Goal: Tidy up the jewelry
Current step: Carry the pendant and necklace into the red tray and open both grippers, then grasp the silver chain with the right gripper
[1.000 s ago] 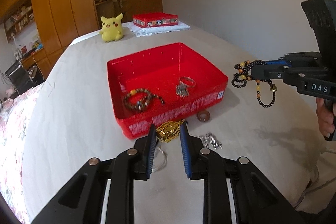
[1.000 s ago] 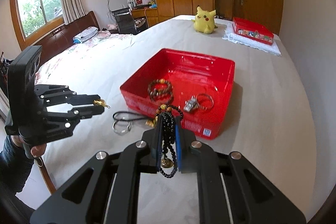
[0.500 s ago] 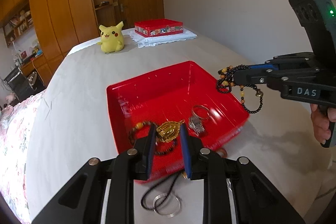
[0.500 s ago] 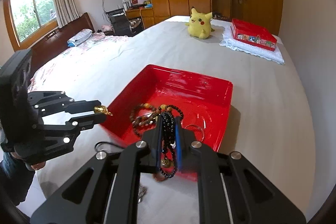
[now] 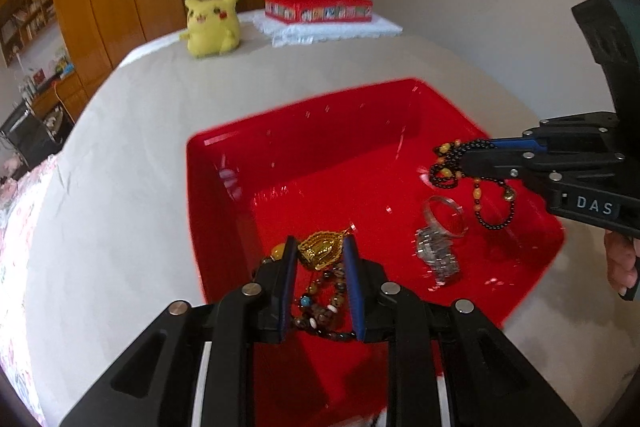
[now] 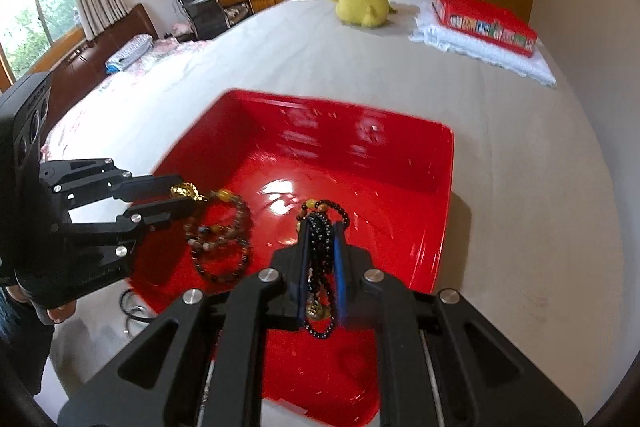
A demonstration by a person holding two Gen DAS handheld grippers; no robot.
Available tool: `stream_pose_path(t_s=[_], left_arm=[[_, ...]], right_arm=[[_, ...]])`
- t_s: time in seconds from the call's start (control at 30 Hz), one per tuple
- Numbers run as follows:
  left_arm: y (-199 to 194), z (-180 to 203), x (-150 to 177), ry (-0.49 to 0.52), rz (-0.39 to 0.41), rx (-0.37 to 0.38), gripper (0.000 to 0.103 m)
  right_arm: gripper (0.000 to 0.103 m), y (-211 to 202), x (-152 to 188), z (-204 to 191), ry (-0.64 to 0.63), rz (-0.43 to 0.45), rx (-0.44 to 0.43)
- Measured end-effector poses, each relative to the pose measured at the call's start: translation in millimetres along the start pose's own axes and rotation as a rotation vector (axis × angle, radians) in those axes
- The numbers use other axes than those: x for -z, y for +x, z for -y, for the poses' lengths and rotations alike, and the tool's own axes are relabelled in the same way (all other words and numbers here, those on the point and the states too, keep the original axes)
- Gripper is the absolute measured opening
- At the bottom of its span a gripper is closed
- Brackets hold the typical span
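A red tray (image 5: 224, 147) (image 6: 444, 163) sits on the bed. My left gripper (image 5: 319, 255) (image 6: 188, 199) is shut on a gold pendant (image 5: 320, 249) (image 6: 185, 190) and holds it over the tray's near part. My right gripper (image 6: 320, 235) (image 5: 464, 155) is shut on a black bead necklace (image 6: 320, 247) (image 5: 452, 163) that hangs above the tray's right side. In the tray lie a brown bead bracelet (image 5: 320, 303) (image 6: 224, 239), a clear ring (image 5: 444, 215) and a silver piece (image 5: 436, 259).
A yellow plush toy (image 5: 212, 23) (image 6: 362, 1) and a red box (image 5: 320, 7) (image 6: 484, 21) on a white cloth stand at the far end of the bed. A black cord with a metal ring (image 6: 132, 307) lies beside the tray. A wall runs along the right.
Both grippers have moved forward over the tray, each still holding its piece. The loose items in front of the tray have left the left wrist view.
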State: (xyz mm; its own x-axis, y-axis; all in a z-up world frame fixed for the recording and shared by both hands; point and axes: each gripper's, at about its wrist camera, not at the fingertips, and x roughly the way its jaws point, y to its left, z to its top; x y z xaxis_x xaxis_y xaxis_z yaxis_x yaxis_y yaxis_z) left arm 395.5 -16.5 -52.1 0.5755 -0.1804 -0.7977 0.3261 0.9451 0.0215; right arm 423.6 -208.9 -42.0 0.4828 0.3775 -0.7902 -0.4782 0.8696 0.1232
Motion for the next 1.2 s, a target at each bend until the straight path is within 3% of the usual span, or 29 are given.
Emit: stream_pose_path(t_s=[0.2, 0.27, 0.33, 0.6, 0.77, 0.9, 1.13, 1.2], left_arm=[[23.0, -8.7, 6.3, -0.030, -0.050, -0.018, 0.024], [21.5, -7.0, 8.0, -0.018, -0.043, -0.033, 0.031], [17.8, -5.8, 9.2, -0.014, -0.036, -0.039, 0.044], [2.7, -1.8, 11.5, -0.017, -0.023, -0.045, 0.049], [-26.5, 11.3, 14.8, 0.005, 0.028, -0.056, 0.054], [-60.6, 25.4, 26.1, 0.029, 0.077, -0.067, 0.063], [-114.4, 42.9, 56.9, 0.047, 0.136, -0.065, 0.069], [-125.1, 48.0, 67.6, 0.050, 0.145, -0.062, 0.071]], right_arm=[[0.013, 26.3, 3.3, 4.1, -0.015, -0.072, 0.026], [0.016, 27.8, 6.3, 0.5, -0.037, -0.076, 0.053], [0.019, 27.4, 8.6, -1.5, -0.043, -0.081, 0.052], [0.019, 4.3, 17.5, -2.3, -0.038, -0.053, 0.055], [0.020, -22.2, 25.3, -7.1, -0.037, -0.013, 0.045], [0.034, -49.2, 38.6, -17.0, -0.042, 0.030, 0.026], [0.043, -97.3, 83.7, -47.9, -0.081, 0.092, 0.002], [0.051, -103.8, 98.1, -56.4, -0.088, 0.097, 0.001]])
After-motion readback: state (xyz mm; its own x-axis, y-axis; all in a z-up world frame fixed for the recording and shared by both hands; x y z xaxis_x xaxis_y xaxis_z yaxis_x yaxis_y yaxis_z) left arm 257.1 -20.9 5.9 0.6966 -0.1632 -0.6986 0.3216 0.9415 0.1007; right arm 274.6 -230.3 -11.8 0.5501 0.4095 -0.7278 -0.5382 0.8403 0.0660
